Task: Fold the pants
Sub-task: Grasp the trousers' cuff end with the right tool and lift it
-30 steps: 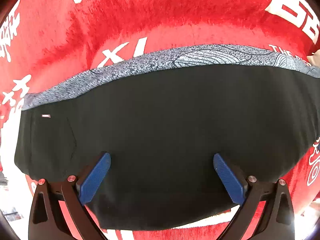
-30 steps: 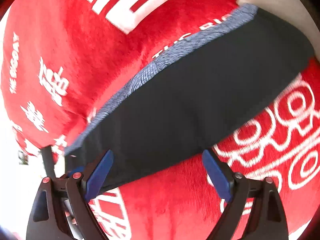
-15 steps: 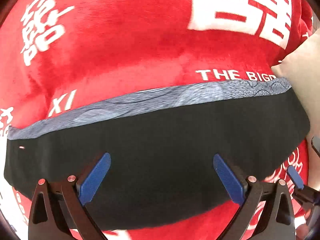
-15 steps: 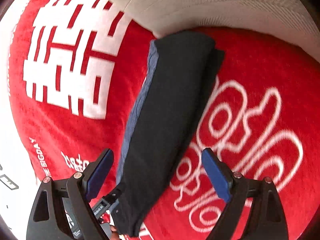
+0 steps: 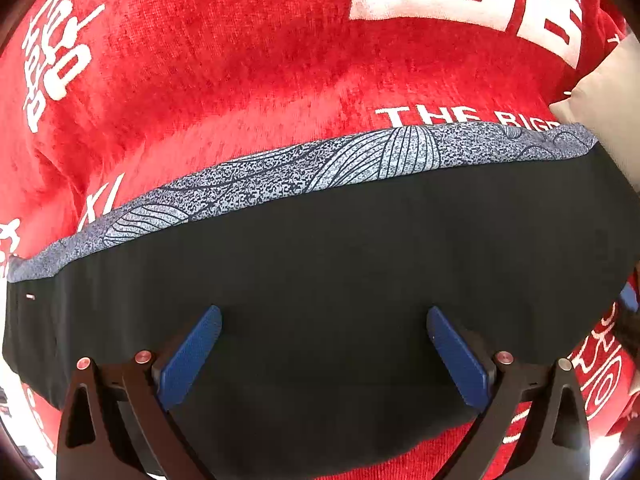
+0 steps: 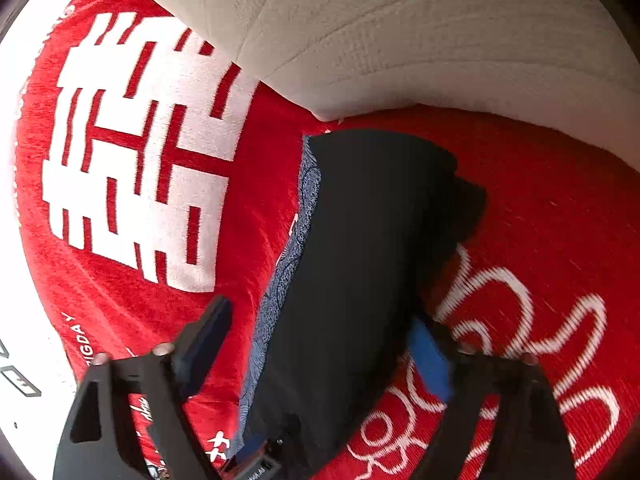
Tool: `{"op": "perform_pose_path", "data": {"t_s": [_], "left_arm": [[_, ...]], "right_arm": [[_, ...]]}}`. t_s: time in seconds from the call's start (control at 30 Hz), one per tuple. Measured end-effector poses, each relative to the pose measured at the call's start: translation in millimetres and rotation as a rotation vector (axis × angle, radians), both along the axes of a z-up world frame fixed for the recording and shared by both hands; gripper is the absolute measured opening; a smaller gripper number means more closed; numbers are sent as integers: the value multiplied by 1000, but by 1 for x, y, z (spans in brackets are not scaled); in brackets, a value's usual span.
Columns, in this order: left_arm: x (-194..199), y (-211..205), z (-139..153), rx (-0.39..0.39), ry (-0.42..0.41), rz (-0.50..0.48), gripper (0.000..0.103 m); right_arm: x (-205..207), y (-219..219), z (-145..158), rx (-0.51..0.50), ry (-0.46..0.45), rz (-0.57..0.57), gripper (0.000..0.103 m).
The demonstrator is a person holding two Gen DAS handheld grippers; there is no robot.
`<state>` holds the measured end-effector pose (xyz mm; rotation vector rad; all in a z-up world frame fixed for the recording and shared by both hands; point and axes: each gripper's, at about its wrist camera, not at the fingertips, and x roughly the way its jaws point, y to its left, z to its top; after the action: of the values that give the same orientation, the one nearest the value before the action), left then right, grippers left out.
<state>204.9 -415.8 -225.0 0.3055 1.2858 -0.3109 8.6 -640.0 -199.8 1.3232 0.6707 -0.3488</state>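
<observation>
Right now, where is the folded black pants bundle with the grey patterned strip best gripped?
Grip the folded black pants at the near black edge, coming in low from the left gripper's side: that edge faces its open fingers, while the grey patterned strip lies far, toward the beige cushion.

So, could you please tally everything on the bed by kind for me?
Folded black pants: 1
Red blanket: 1
Beige pillow: 1
Handheld grippers: 2, left gripper and right gripper, jaws open
Total: 5

Black claw (image 5: 324, 344), blue ribbed pads (image 5: 188, 354), silver screws
</observation>
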Motion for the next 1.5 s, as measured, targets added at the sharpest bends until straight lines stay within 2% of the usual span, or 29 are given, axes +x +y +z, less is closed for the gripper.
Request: {"op": "perform_pose_path", "data": {"t_s": [0.03, 0.07, 0.1, 0.17, 0.23, 0.33, 0.4, 0.47, 0.6, 0.73, 0.8, 0.87, 0.93, 1.03, 1.17, 1.33, 1.4, 1.47, 1.5], "left_arm": [[0, 0, 0, 1, 2, 5, 103], [0, -1, 0, 3, 2, 8, 103], [0, -1, 0, 8, 1, 11, 103], [-5, -5, 3, 20, -4, 12, 103], [-7, -11, 4, 38, -21, 7, 103], [-14, -15, 3, 74, -92, -29, 103], [-23, -21, 3, 102, -154, -68, 103], [-26, -19, 6, 104, -178, -77, 103], [-26, -11, 3, 48, -170, -58, 103], [-28, -6, 4, 16, -181, -72, 103], [-23, 3, 4, -45, -146, -63, 103], [-14, 18, 5, -116, -70, -43, 103], [-9, 41, 14, -109, -54, -19, 103], [-3, 92, 30, -108, -74, 29, 103], [11, 171, 40, -33, -98, 119, 103], [29, 250, 34, 61, -107, 221, 103], [34, 273, 30, 71, -95, 253, 103], [36, 283, 28, 61, -85, 262, 103], [37, 285, 28, 51, -79, 257, 103]], "right_arm": [[2, -1, -1, 4, 25, 6, 51], [4, -2, -2, 4, 58, 13, 38], [4, -3, -3, -1, 93, 19, 16], [5, -3, 0, -25, 121, 41, 15], [10, 2, 14, -108, 142, 91, 13], [29, 25, 54, -305, 138, 214, 12], [39, 41, 76, -405, 123, 288, 12], [50, 62, 97, -487, 96, 369, 12], [69, 105, 123, -616, 73, 518, 12], [80, 144, 130, -682, 68, 621, 12], [86, 165, 132, -719, 71, 674, 11], [87, 184, 135, -746, 69, 718, 11], [92, 203, 137, -771, 72, 760, 11], [100, 229, 130, -823, 95, 818, 11], [108, 274, 104, -892, 160, 894, 11], [114, 346, 39, -1004, 309, 1036, 15], [108, 371, 21, -1087, 365, 1066, 21], [97, 395, 8, -1258, 419, 1094, 24], [93, 403, 8, -1303, 422, 1110, 30]]}}
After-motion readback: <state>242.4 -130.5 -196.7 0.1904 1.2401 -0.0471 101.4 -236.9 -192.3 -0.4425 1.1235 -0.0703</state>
